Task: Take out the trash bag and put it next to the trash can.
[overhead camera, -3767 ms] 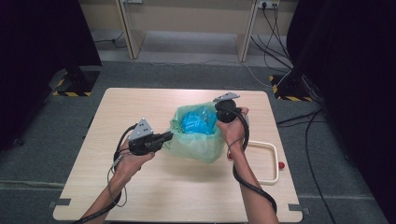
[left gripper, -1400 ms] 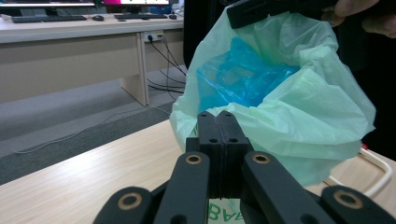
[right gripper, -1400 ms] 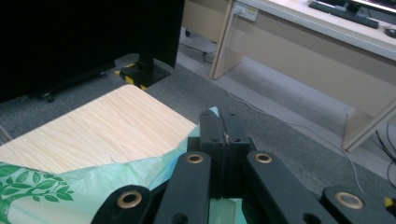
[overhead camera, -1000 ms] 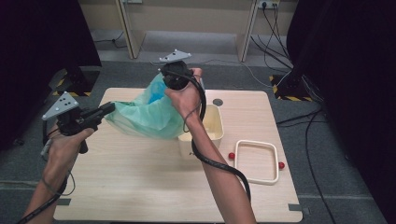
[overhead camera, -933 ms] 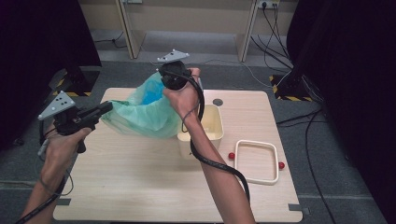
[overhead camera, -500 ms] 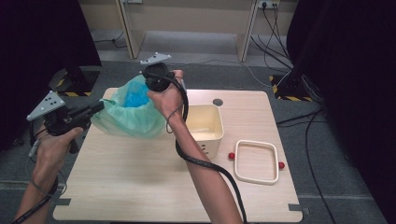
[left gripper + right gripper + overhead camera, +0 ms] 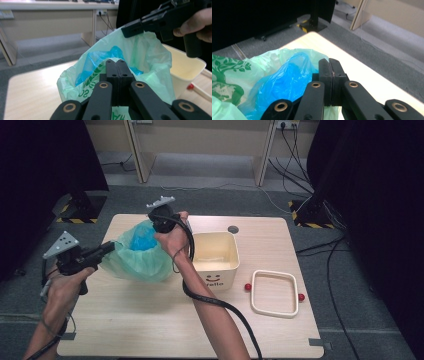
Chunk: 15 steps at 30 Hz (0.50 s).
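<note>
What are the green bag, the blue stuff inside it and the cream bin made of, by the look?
Green bag: thin, translucent plastic film, crinkled, printed with green leaves and letters; each claw pinches its rim. Blue stuff: probably another thin plastic bag, glossy and crumpled. Cream bin: looks like rigid moulded plastic, matte, with smooth straight walls and a printed smile.

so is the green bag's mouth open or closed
Open: the green bag gapes between the two pinching grippers, showing the blue bag inside.
</note>
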{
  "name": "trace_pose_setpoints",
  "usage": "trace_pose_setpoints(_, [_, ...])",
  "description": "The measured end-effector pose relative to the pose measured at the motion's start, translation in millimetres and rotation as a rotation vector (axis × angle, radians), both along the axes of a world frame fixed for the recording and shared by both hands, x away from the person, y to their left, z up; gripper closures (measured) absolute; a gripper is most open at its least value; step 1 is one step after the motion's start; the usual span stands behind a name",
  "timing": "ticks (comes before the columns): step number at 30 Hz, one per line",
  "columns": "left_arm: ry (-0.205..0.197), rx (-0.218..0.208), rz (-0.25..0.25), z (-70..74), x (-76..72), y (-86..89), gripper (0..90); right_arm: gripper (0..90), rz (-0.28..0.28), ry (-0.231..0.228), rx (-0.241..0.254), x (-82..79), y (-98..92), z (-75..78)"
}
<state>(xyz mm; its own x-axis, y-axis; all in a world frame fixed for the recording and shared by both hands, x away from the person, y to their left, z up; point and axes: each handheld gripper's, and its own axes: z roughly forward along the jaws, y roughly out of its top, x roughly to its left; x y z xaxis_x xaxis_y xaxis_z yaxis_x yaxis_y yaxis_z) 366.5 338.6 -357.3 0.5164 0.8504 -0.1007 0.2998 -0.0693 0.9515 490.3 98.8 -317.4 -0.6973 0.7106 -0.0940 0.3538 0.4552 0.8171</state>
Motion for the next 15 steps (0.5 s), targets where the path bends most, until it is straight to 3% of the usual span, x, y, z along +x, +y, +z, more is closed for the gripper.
trace_pose_setpoints(1, [0.0,0.0,0.0,0.0,0.0,0.0,89.8,89.9,0.0,0.0,0.0,0.0,0.0,0.0])
trace_pose_setpoints(4, [0.048,0.001,-0.001,-22.0,4.2,-5.7,89.8,89.5,-0.007,0.027,-0.036,0.0,-1.1,-17.3])
trace_pose_setpoints(6, [0.058,0.006,-0.002,-26.5,5.1,-6.9,89.8,89.5,-0.008,0.034,-0.055,-0.3,-1.4,-22.0])
trace_pose_setpoints(9, [0.09,0.013,-0.002,-40.5,8.8,-11.6,89.8,88.9,-0.013,0.057,-0.108,0.7,-4.7,-38.4])
trace_pose_setpoints(15, [0.125,-0.004,-0.009,-50.8,11.9,-15.9,84.8,86.6,-0.007,0.099,-0.136,1.7,-7.1,-51.9])
